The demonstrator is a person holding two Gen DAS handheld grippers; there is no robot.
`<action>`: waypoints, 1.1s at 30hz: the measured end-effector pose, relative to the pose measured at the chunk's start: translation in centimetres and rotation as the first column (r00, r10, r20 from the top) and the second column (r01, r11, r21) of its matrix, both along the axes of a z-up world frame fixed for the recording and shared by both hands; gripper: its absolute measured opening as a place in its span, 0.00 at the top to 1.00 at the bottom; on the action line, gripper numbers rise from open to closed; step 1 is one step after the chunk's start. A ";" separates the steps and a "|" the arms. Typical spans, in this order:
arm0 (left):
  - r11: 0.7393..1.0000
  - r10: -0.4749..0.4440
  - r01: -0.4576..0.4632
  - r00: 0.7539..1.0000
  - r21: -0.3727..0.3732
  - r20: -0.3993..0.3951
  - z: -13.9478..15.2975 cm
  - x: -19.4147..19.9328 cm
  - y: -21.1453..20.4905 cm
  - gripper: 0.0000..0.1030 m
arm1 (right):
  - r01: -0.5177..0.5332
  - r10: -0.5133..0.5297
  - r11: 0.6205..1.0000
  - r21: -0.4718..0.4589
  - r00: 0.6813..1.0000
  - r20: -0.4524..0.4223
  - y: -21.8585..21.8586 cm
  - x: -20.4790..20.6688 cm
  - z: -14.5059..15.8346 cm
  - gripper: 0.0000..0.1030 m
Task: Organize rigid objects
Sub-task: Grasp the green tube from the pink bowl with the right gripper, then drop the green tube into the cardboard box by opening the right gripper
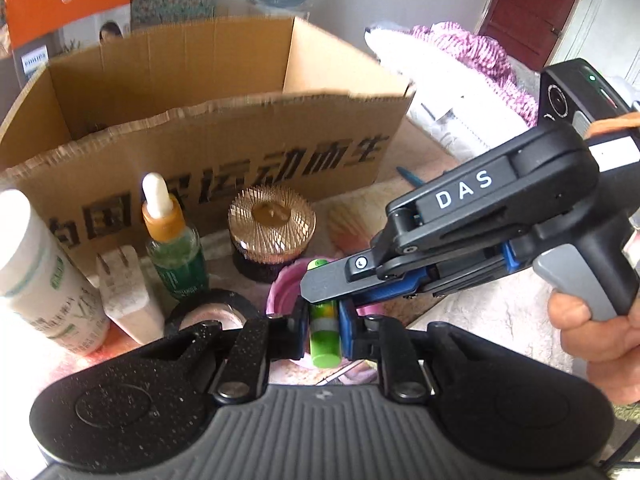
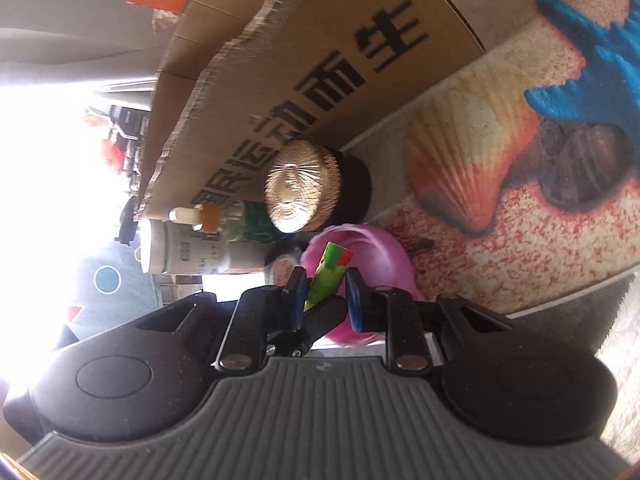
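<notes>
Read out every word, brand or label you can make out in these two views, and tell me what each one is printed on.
"DAS": white letters on the right gripper body.
"PHILIPS": orange-and-white box behind the carton; small, only just legible.
"运动而生": large black characters on the cardboard box; the characters further left are partly hidden or blurred.
White bottle: green print, too blurred to read.
Green dropper bottle: label too small.
Green tube: no legible text.

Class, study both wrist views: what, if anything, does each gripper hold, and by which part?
The left gripper clamps the green tube around its middle. The right gripper meets the same tube near its top end; whether it grips cannot be told.
</notes>
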State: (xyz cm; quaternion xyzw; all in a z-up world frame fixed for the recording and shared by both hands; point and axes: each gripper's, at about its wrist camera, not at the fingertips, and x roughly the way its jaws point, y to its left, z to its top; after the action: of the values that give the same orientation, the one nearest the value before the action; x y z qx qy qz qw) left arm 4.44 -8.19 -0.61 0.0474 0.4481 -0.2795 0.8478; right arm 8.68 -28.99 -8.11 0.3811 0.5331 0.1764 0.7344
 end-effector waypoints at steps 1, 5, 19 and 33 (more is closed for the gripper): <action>1.000 0.002 -0.002 1.000 -0.002 0.018 0.6 -0.3 0.2 0.84 | -0.003 0.003 1.000 -0.001 1.000 0.021 0.1 -0.2 0.6 0.81; 0.999 0.020 -0.017 0.994 -0.028 0.107 4.0 -1.3 1.4 0.84 | -0.018 0.018 1.000 0.002 0.992 0.126 0.9 -0.8 4.1 0.81; 0.979 0.200 -0.189 0.959 -0.071 0.202 11.9 5.8 6.2 0.84 | -0.170 0.157 0.985 0.011 0.932 0.327 5.8 8.6 13.7 0.81; 0.965 0.250 -0.242 0.965 0.104 -0.074 5.1 14.7 6.9 0.81 | -0.278 0.277 0.960 -0.005 0.957 -0.084 10.3 22.6 4.6 0.78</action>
State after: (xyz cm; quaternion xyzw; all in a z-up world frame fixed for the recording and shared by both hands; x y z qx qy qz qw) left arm 19.17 -1.25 4.49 0.0190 0.4993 -0.1524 0.8527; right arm 31.27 -18.73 -3.48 0.3032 0.6125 0.2574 0.6831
